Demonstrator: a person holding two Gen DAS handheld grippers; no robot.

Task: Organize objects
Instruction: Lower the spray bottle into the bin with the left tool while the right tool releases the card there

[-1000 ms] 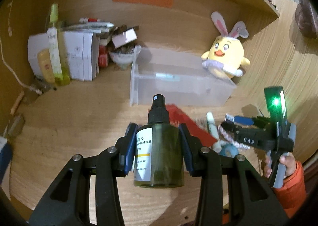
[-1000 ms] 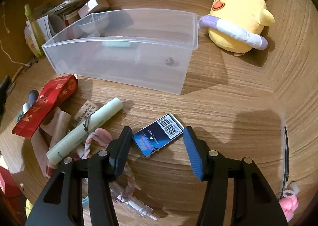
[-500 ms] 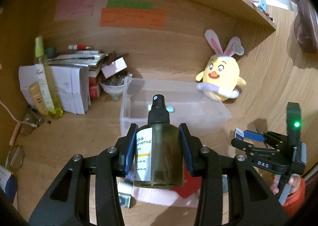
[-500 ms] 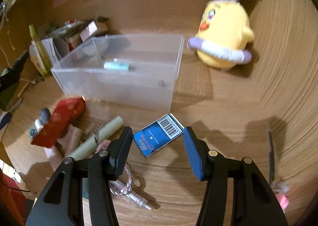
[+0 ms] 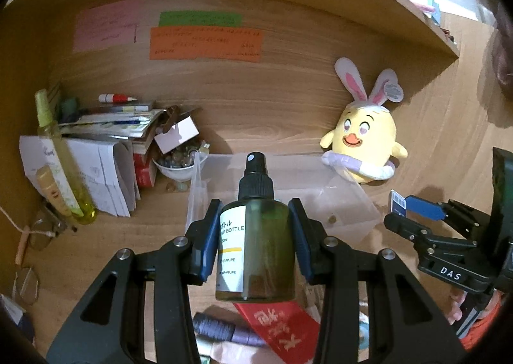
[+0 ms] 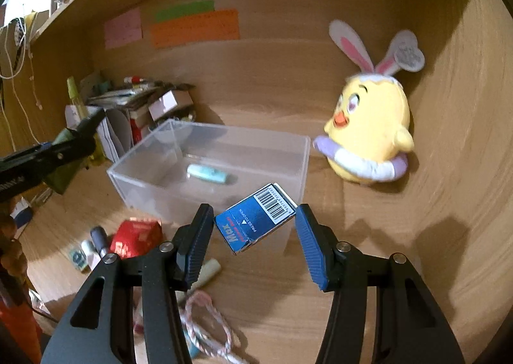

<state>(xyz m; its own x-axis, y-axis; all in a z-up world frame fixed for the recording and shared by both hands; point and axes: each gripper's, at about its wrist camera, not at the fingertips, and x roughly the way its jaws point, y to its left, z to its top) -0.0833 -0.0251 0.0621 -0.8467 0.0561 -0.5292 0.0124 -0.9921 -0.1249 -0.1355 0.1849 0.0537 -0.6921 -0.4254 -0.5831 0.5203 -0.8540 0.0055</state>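
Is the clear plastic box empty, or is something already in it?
Not empty: the clear plastic box holds one small light-blue tube, lying flat on its floor.

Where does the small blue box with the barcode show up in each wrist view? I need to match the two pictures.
Left wrist view: the small blue cardboard box with a barcode sits far right, edge-on at the right gripper.
Right wrist view: lower centre, tilted between the blue fingers.
Shared landmark: the yellow plush chick with bunny ears beside the clear plastic bin.

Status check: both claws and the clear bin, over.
Left claw shut on spray bottle. Right claw shut on blue box. Clear bin ahead, holds one teal item.
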